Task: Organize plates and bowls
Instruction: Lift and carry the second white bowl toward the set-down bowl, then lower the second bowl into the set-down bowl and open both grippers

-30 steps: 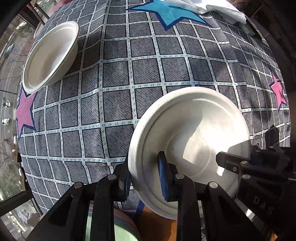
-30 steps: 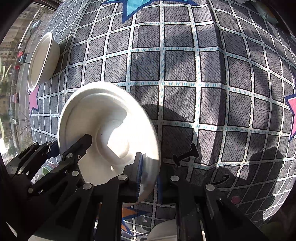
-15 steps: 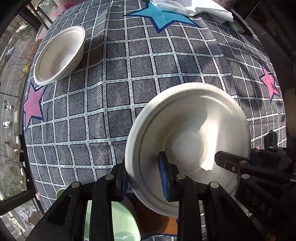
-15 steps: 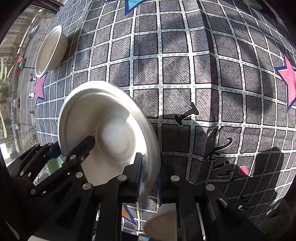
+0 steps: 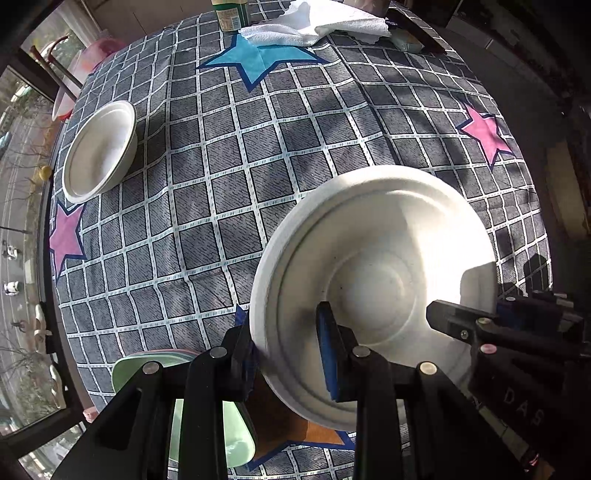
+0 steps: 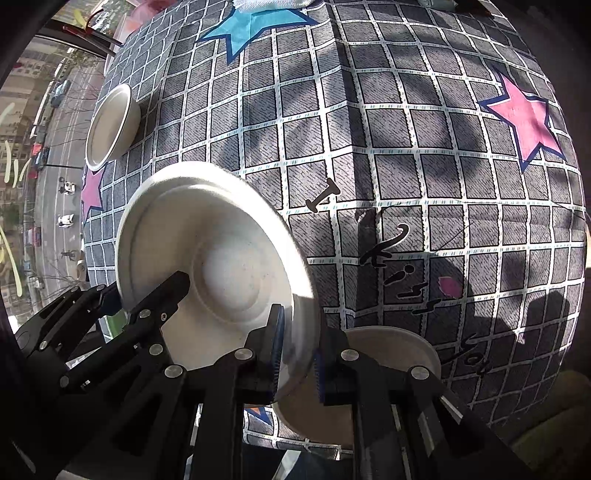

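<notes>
Two claws share one white bowl (image 5: 373,280) above a desk (image 5: 258,155) covered in a checked, star-printed cloth. The left claw (image 5: 288,362) is clamped on the bowl's near left rim; the right claw (image 6: 297,354) is clamped on the opposite rim. A second bowl (image 5: 98,147) sits on the desk far ahead and left of the left claw. A plate (image 6: 391,354) lies just beneath the right claw.

a grid-patterned tablecloth (image 5: 229,206) with stars carries a crumpled white towel (image 5: 317,22) beside a jar (image 5: 231,14).
</notes>
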`<state>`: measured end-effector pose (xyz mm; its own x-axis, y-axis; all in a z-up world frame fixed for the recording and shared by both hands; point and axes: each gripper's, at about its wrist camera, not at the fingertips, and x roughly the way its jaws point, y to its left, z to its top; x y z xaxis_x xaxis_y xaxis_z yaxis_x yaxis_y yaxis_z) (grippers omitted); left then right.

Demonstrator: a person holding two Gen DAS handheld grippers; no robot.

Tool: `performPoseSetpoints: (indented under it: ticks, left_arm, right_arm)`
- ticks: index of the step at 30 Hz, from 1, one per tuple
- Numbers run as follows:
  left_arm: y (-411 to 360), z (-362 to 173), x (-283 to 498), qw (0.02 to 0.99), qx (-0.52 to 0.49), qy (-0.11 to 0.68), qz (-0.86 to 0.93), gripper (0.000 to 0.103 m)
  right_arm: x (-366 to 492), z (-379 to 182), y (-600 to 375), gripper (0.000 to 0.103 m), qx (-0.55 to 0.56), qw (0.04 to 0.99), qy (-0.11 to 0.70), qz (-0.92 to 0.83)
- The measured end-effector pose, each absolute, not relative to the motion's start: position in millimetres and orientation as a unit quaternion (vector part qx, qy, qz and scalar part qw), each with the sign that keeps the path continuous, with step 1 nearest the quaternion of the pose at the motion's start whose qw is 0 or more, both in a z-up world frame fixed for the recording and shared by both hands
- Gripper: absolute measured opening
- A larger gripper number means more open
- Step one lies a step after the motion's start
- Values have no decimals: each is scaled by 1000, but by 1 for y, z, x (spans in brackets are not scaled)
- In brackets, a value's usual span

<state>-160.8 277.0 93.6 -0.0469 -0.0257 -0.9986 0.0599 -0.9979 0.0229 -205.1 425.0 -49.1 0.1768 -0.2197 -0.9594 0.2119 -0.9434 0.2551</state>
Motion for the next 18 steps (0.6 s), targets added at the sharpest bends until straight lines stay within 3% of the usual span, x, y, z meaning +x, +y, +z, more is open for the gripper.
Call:
performPoseSetpoints:
  ticks: [18]
  left_arm:
    - [348, 70, -136, -60, 698, -57, -711, 31]
  right_arm:
    - [-177, -50, 501, 16, 756, 85, -68, -646]
